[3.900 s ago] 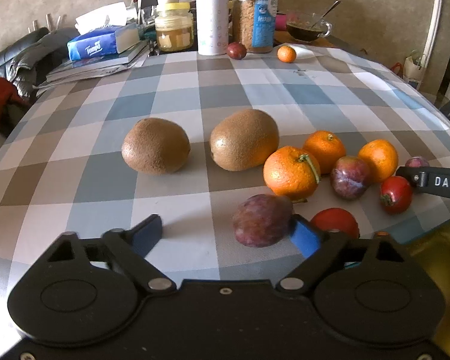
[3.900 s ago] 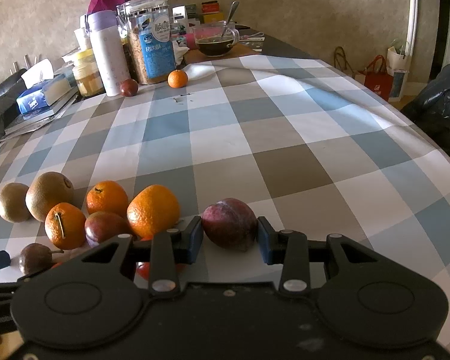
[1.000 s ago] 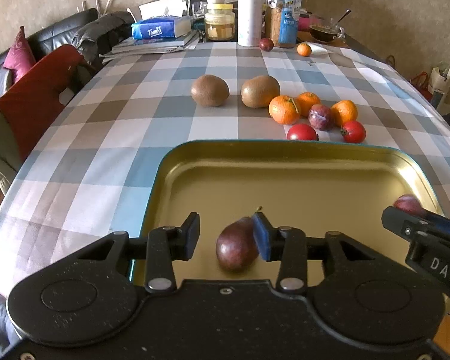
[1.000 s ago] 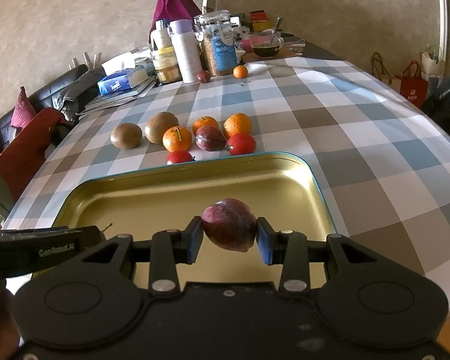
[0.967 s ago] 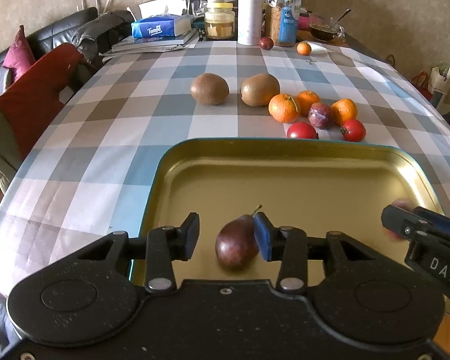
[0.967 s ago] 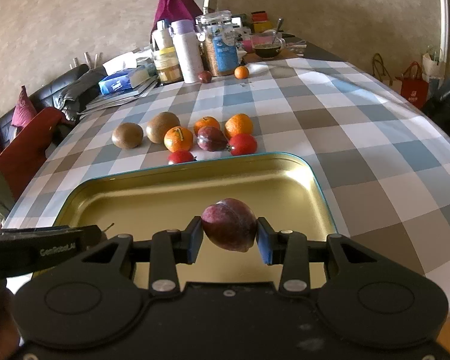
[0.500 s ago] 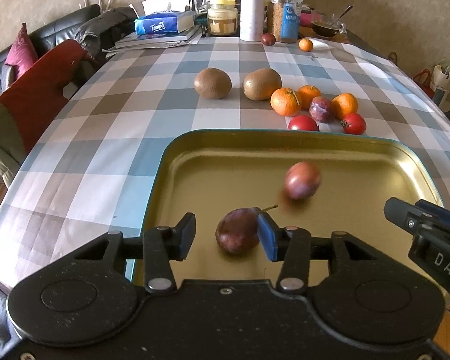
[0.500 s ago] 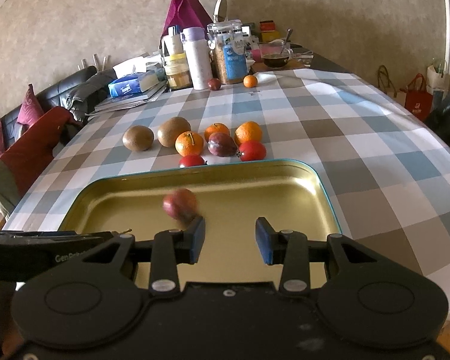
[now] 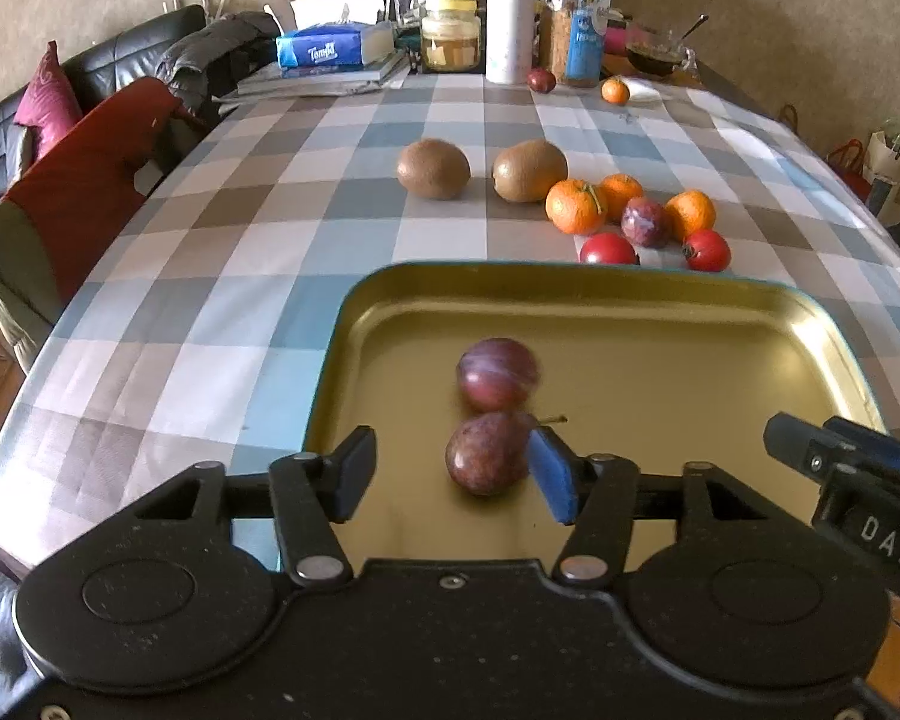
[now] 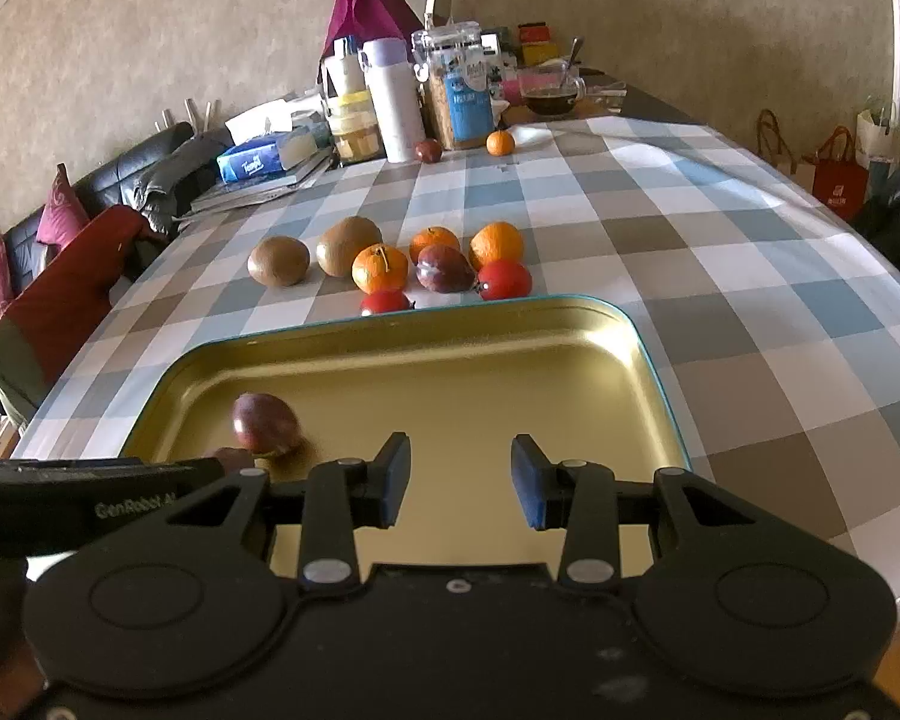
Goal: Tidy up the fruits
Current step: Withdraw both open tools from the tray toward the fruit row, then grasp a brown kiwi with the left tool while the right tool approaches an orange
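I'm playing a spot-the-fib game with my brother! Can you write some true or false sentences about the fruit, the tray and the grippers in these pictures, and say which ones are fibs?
1. Two plums lie in the gold tray. True.
2. The right gripper is holding a plum. False: nothing is between its open jaws.
3. Both kiwis are in the tray. False: they sit on the checked tablecloth beyond it.
4. The left gripper is open, with the stemmed plum lying between its jaws, which have just been opening. True.
5. The tray holds oranges. False: the oranges are on the cloth.
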Available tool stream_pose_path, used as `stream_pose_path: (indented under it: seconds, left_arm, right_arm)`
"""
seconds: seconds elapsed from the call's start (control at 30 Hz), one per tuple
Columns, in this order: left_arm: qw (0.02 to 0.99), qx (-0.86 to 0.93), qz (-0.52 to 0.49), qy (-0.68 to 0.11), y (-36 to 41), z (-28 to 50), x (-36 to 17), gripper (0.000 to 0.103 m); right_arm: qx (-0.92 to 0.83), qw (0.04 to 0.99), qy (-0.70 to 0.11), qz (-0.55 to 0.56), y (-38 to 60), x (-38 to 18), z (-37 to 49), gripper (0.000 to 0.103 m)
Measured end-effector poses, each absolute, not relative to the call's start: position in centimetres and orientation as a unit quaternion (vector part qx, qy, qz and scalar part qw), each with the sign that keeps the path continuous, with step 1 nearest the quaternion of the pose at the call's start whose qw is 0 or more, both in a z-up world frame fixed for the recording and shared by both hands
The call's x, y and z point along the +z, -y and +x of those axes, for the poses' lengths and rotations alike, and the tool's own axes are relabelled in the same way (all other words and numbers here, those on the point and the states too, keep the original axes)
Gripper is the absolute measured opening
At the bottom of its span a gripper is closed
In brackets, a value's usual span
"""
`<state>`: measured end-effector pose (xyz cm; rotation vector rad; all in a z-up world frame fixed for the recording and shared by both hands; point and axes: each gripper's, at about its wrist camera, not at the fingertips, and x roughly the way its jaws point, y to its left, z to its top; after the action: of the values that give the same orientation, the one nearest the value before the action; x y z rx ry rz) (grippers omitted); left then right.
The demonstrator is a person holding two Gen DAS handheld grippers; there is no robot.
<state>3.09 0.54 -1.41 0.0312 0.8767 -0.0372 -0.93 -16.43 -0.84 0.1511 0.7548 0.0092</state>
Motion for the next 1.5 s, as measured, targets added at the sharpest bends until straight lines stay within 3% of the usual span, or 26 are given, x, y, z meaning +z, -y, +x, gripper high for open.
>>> stream_pose_path:
  seconds: [0.6,1.5]
  left_arm:
    - [0.927,0.012,0.036,-0.374,-2.3,6.2,1.7,0.066]
    - [0.91,0.019,0.012,-0.415,-2.7,16.9,0.2,0.066]
  right_arm:
    - [0.01,0.929,-0.362,0.074,18.1,1.7,1.8,0.041]
    - [-0.054,0.908,-0.402,0.105,20.6,-0.1,13.3,0.041]
